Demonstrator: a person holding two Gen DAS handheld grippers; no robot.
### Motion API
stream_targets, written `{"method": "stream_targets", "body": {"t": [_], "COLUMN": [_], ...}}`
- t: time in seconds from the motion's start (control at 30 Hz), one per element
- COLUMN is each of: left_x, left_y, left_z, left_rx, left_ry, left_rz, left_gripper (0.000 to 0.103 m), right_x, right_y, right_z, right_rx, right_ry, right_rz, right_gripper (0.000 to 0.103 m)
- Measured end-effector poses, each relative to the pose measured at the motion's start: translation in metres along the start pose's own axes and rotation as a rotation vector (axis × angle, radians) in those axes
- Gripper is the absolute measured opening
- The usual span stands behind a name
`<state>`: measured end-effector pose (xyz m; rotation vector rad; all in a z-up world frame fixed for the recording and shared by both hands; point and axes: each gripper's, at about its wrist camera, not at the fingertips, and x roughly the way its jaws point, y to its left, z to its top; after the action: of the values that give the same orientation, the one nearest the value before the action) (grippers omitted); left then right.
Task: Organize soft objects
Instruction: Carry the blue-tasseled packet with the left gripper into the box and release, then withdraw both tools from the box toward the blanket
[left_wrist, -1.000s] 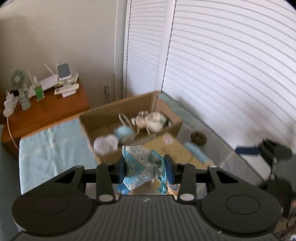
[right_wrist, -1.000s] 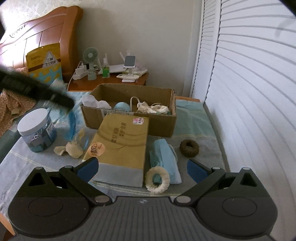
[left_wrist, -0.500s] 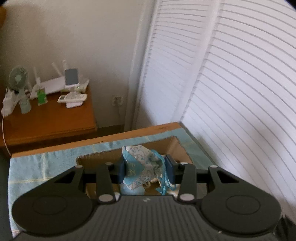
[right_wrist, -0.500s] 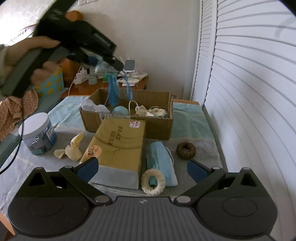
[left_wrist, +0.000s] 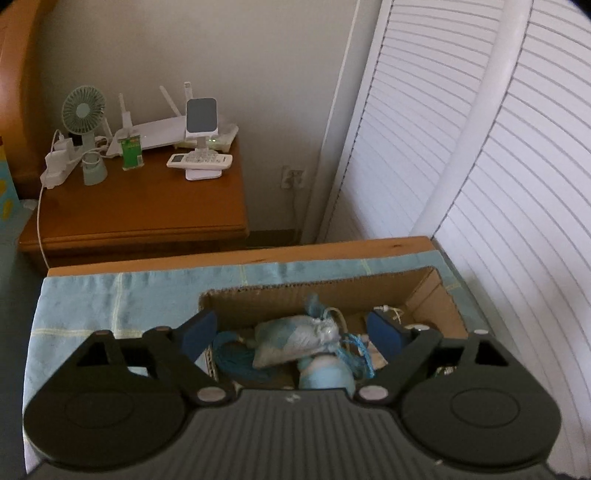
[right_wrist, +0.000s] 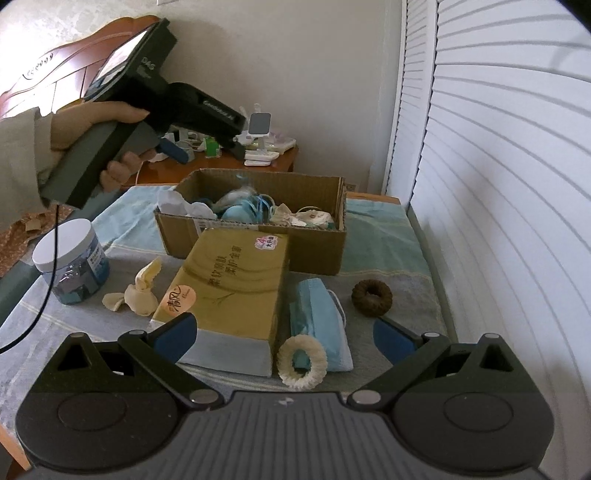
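Note:
A cardboard box (left_wrist: 428, 291) holds several soft items. My left gripper (left_wrist: 291, 325) hovers just above it. Its jaws are opening and stand wide, no longer touching the blue-and-white patterned pouch (left_wrist: 295, 341), which lies in the box below them with its blue cord. In the right wrist view a hand holds the left gripper (right_wrist: 205, 149) over the box (right_wrist: 258, 243). My right gripper (right_wrist: 286, 332) is open and holds nothing, low over the bed. Just ahead of it lie a white scrunchie (right_wrist: 302, 363), a blue face mask (right_wrist: 319, 314) and a brown scrunchie (right_wrist: 371, 297).
A yellow tissue pack (right_wrist: 229, 284) lies in front of the box. Left of the tissue pack are a cream cloth pouch (right_wrist: 142, 291) and a white-lidded jar (right_wrist: 70, 262). A wooden nightstand (left_wrist: 140, 206) with a fan and router stands behind the bed. White louvred doors (right_wrist: 498, 221) run along the right.
The left gripper carried the patterned pouch over the box, then its jaws opened and the pouch dropped in. The right gripper stayed still.

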<state>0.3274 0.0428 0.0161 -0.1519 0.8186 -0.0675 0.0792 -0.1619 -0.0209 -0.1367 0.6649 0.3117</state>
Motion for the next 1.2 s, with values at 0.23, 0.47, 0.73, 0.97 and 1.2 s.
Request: {"method": "stream_targets", "body": {"t": [0.23,0.47,0.73,0.97,1.2], "left_x": [-0.017,-0.045,-0.077,-0.105,-0.12], "left_y": [-0.003,-0.006,-0.004,-0.009,-0.018], "left_z": [-0.013,-0.037,-0.073,-0.112,-0.155], "left_rx": [0.054,0.097,0.101,0.169,0.179], "left_ry": [-0.017,-0.047,-0.068,-0.11,-0.11], "left_rz": [0.0,-0.011,-0.049,-0.028,-0.046], "left_gripper": [0.094,0.099,0.1,0.102,0.102], "right_x": [-0.003,-0.011,-0.02,-0.031,-0.037], "right_y": [0.001,-0.002,-0.011,-0.011,-0.011], "right_z": [0.0,-0.001,-0.008,-0.017,-0.028], "right_rx": [-0.001,0.016,0.043,0.039,0.048], "right_ry": [-0.005,-0.022,-0.042,-0.042,-0.034], "right_rz": [-0.01,-0.016,-0.045,-0.069,-0.07], "right_gripper": [0.103,0.103,0.103,0.103,0.103]}}
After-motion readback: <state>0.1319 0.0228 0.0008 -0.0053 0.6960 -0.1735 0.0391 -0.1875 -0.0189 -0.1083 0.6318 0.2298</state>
